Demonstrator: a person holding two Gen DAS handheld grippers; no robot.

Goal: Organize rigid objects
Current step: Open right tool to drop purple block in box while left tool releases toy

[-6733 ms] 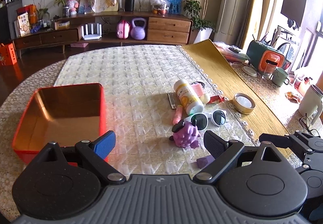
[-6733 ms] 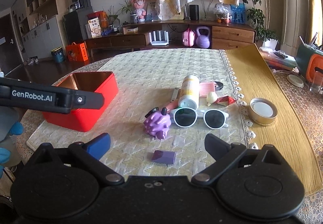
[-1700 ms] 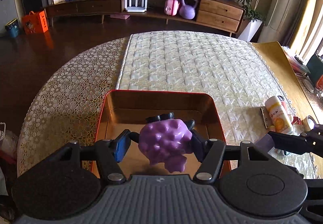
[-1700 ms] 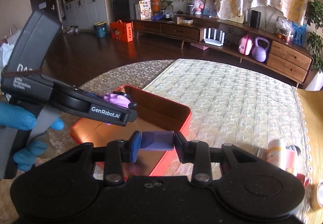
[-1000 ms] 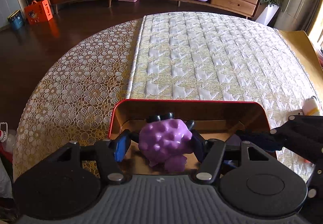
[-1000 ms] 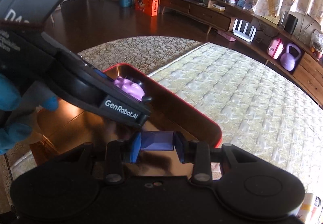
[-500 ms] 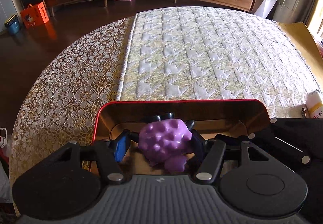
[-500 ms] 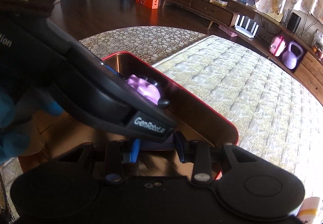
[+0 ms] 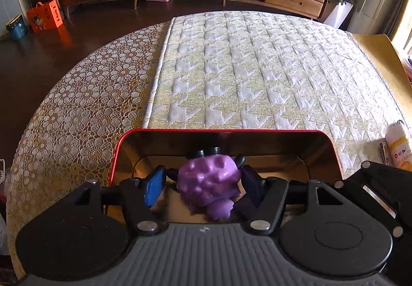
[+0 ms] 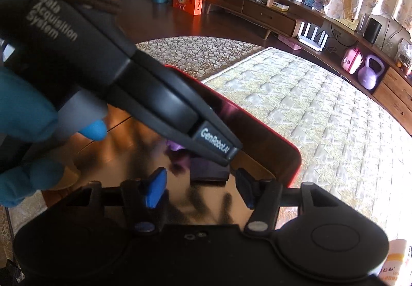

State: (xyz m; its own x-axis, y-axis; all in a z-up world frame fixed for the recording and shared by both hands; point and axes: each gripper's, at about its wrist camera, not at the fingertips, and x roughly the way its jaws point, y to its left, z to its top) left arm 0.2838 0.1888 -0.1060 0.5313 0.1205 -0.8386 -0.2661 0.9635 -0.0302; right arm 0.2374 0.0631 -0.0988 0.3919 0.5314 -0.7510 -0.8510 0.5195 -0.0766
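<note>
Both grippers open over the tin (image 9: 332, 157): left gripper (image 9: 203, 187) frees the toy (image 9: 208, 183), right gripper (image 10: 200, 187) the block (image 10: 209, 170). Bottle (image 9: 399, 149) still waits outside.

Glossy metal tin (image 9: 332, 152), knobbly purple toy (image 9: 208, 183), quilted cloth (image 9: 257, 75).

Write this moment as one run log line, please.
left hand-held gripper: opening, purple toy between | right hand-held gripper: opening, empty | red tin
</note>
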